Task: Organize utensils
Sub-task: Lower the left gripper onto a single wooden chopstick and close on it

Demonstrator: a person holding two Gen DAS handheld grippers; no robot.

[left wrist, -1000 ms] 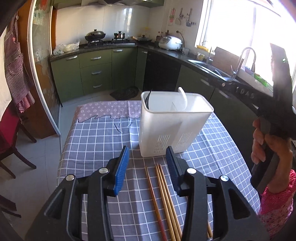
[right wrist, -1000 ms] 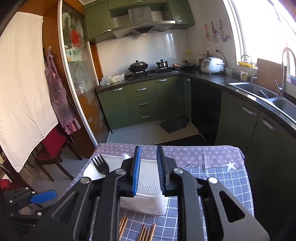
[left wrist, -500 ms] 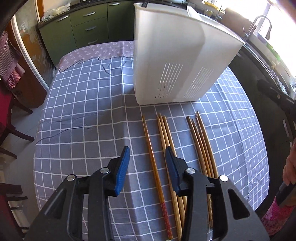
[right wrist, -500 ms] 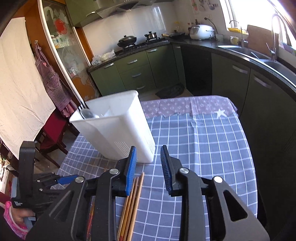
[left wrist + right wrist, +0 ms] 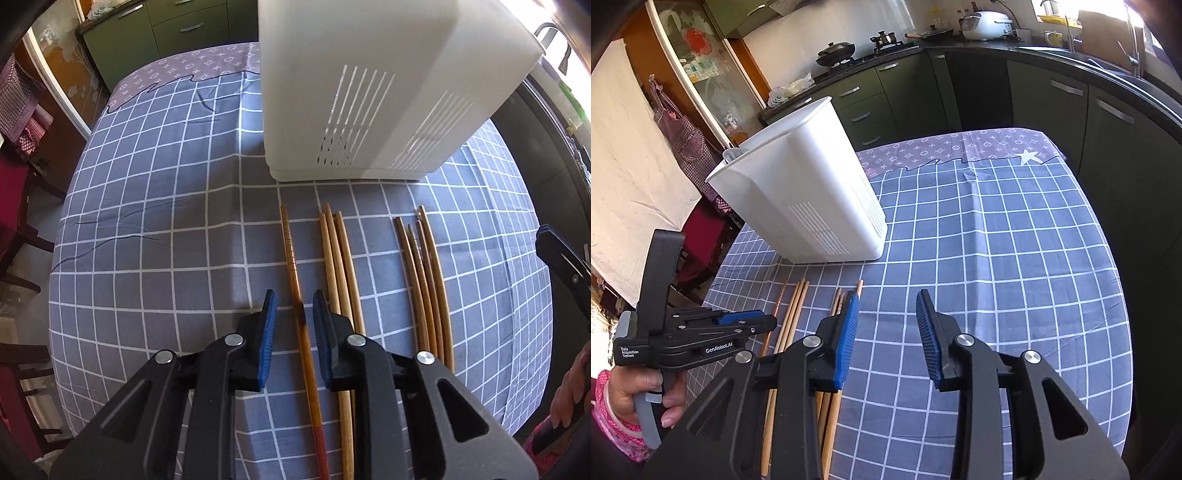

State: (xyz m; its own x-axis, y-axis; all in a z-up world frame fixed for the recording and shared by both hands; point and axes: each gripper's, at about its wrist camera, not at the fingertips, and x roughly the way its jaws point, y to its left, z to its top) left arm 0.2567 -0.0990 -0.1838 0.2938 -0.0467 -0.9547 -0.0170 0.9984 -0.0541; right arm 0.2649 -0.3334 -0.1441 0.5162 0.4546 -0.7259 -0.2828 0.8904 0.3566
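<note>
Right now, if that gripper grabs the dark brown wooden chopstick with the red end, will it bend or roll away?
The dark brown wooden chopstick looks straight and stiff, so it probably won't bend. It's thin and round, so it might roll on the checked tablecloth. The left gripper straddles it with open jaws; a long stick could tilt when lifted.

Our left claw (image 5: 291, 308) hangs low over the desk (image 5: 155, 221), pointing forward and tipped downward, its blue-padded fingers (image 5: 269, 325) parted with a narrow gap between them. Our left hand (image 5: 639, 391) wraps the grey trigger handle, a pink sleeve at the wrist. Our right claw (image 5: 888, 325) sits higher and off to the right side, angled down, its jaws spread wide with nothing between the pads (image 5: 929, 334). Our right hand (image 5: 570, 391) grips its handle.
</note>
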